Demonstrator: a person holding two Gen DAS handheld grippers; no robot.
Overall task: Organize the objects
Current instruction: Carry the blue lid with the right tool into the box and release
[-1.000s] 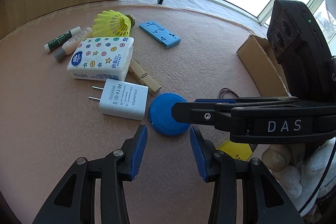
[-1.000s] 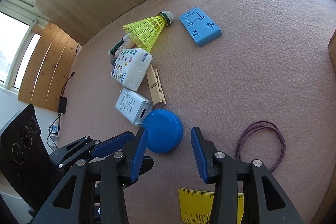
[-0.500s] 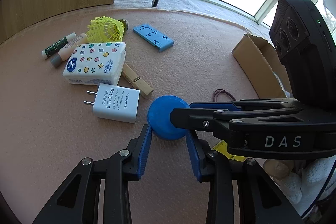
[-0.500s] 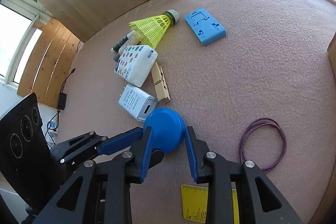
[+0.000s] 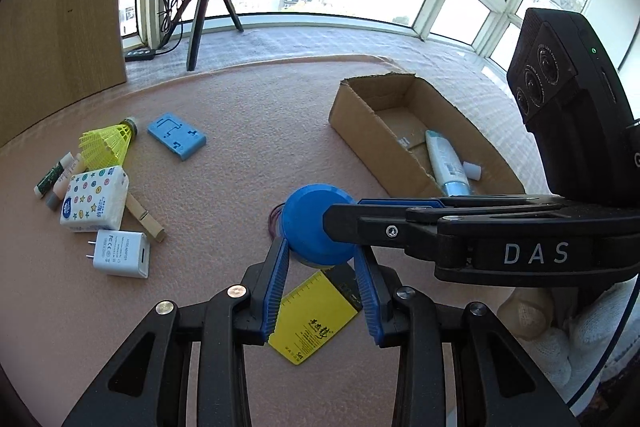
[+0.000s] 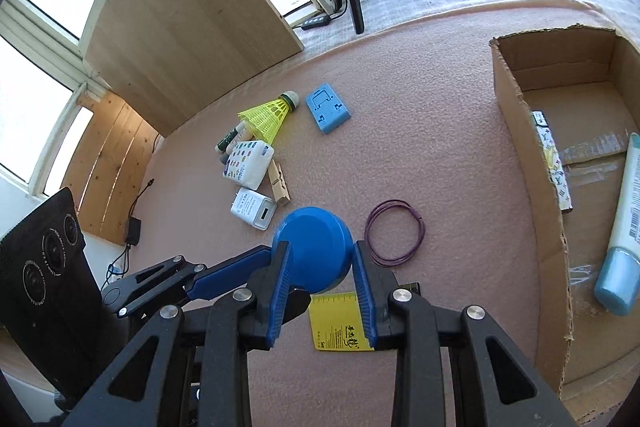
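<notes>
Lifted off the mat since half a second ago — blue round lid (image 6: 313, 247) now up between both sets of blue pads.

Right gripper (image 6: 318, 269) closed on the lid across its rim, pads flat against opposite sides, seemingly to keep a shallow disc from tipping. Left gripper (image 5: 320, 259) also pinching the same lid from about 8 o'clock in the right wrist view, likely a steadying second grip. Carried low over the purple wire loop (image 6: 394, 237) and yellow card (image 6: 340, 327), probably bound for the cardboard box (image 6: 532, 211) at 3 o'clock, where a tube (image 6: 624, 227) already lies. Left behind at 10 o'clock: white charger (image 6: 254, 213), clothespin (image 6: 279, 183), tissue pack (image 6: 248, 163), shuttlecock (image 6: 268, 117), blue holder (image 6: 328, 109) — clustered, well apart from the box.
</notes>
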